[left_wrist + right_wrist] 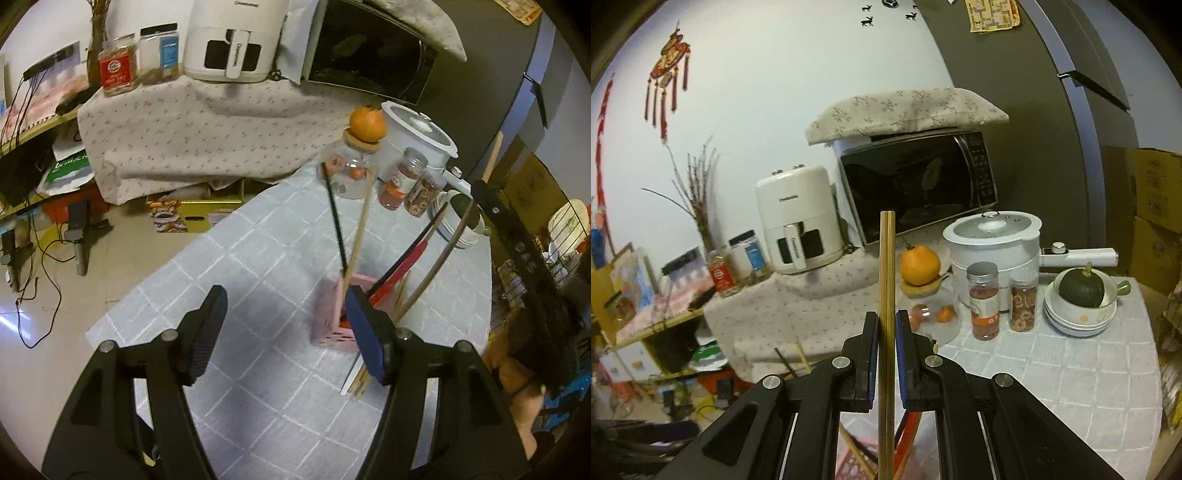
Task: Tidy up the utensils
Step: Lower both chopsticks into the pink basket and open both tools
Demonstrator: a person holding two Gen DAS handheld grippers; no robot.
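Observation:
A pink slotted utensil holder (328,321) stands on the grey checked tablecloth (266,258). Several long utensils lean in it: a wooden stick (360,229), a black-handled one (334,218), a red-and-black one (400,264) and a curved wooden one (439,258). My left gripper (286,332) is open and empty, just in front of the holder. My right gripper (886,325) is shut on a pair of wooden chopsticks (887,280), held upright above the pink holder (857,461). More chopsticks (360,380) lie on the cloth behind the left finger.
At the table's far end stand a glass jar with an orange on its lid (919,266), two spice jars (984,299), a white electric pot (993,240) and stacked bowls holding a dark squash (1080,291). A microwave (916,184) and air fryer (798,218) sit behind.

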